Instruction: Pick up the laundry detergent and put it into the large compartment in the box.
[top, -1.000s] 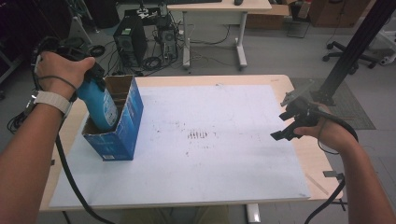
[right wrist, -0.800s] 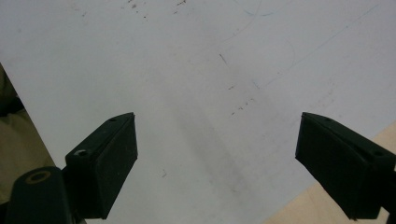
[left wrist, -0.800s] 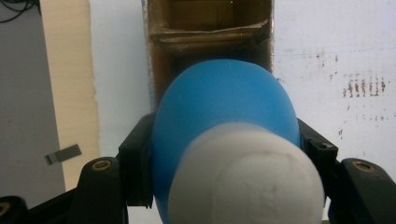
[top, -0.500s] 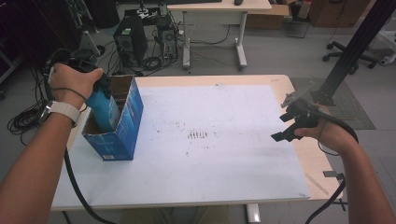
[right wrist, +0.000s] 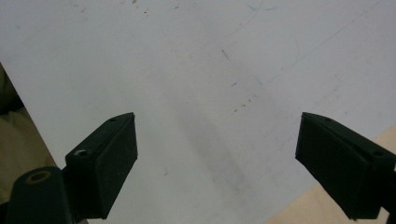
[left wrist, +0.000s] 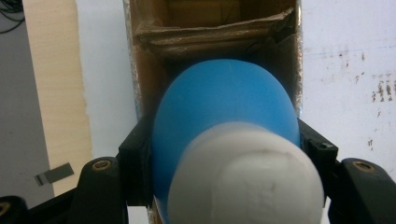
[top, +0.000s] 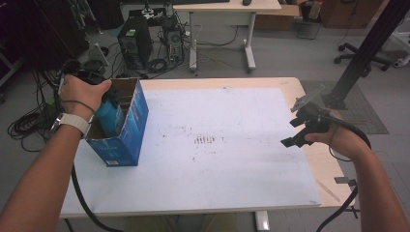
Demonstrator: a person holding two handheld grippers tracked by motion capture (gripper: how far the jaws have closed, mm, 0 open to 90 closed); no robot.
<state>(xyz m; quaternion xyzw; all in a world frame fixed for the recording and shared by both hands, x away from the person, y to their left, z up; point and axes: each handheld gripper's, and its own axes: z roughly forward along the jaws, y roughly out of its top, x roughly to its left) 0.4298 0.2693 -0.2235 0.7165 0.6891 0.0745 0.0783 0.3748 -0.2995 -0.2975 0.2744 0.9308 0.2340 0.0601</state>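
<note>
Now left gripper (left wrist: 224,154) fingers pinched blue bottle (left wrist: 224,121), lower inside blue box (top: 126,126) than before; nearly packed. Right gripper (right wrist: 217,163) fingers spread, nothing between, over white worktop (top: 232,159).

A blue bottle (left wrist: 224,112) with a white cap (left wrist: 245,179) sits partly inside an open blue cardboard box (top: 126,130) at the desk's left.

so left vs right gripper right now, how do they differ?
The left gripper is shut on the blue bottle; the right gripper is open, with nothing between its jaws. The left is down in the blue carton at the table's left side; the right hovers over the white sheet near the right edge. Both are hand-held with black jaws.
</note>
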